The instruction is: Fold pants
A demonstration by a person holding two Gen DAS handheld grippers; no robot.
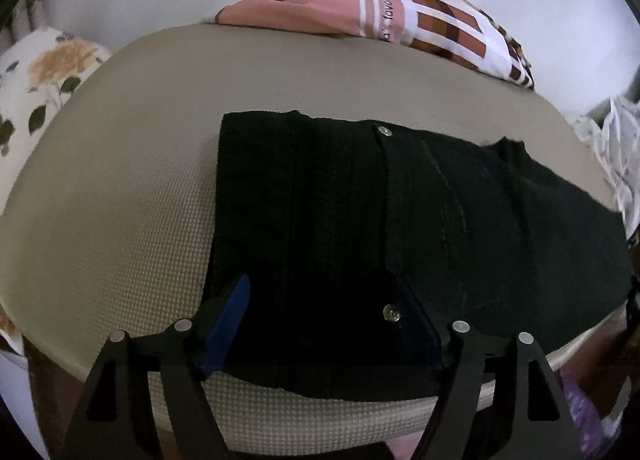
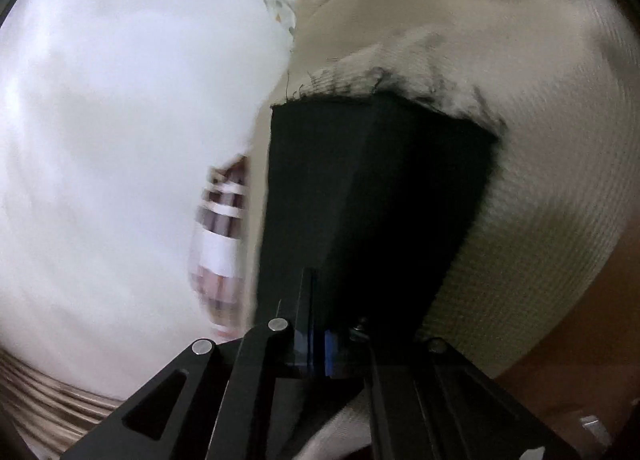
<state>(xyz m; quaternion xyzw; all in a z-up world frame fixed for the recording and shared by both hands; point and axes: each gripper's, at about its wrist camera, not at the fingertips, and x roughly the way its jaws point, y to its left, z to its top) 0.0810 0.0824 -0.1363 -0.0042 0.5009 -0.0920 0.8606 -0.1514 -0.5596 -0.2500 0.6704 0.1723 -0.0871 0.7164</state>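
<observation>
Black pants [image 1: 400,219] mid-frame on mat [image 1: 120,199]: soft, limp denim, moderate weight.
My left gripper [image 1: 320,320] spread wide over them; right gripper [image 2: 320,340] pinched on cloth. Best hold: waistband, hems.

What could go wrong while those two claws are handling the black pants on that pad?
The right gripper pinches only a small bit of the black pants, so the cloth might slip free mid-fold. The left gripper sits open over the pants near a metal button; closing there could snag it or catch too many layers. The pants already reach the beige pad's near edge, so a pull might drag them off.
</observation>
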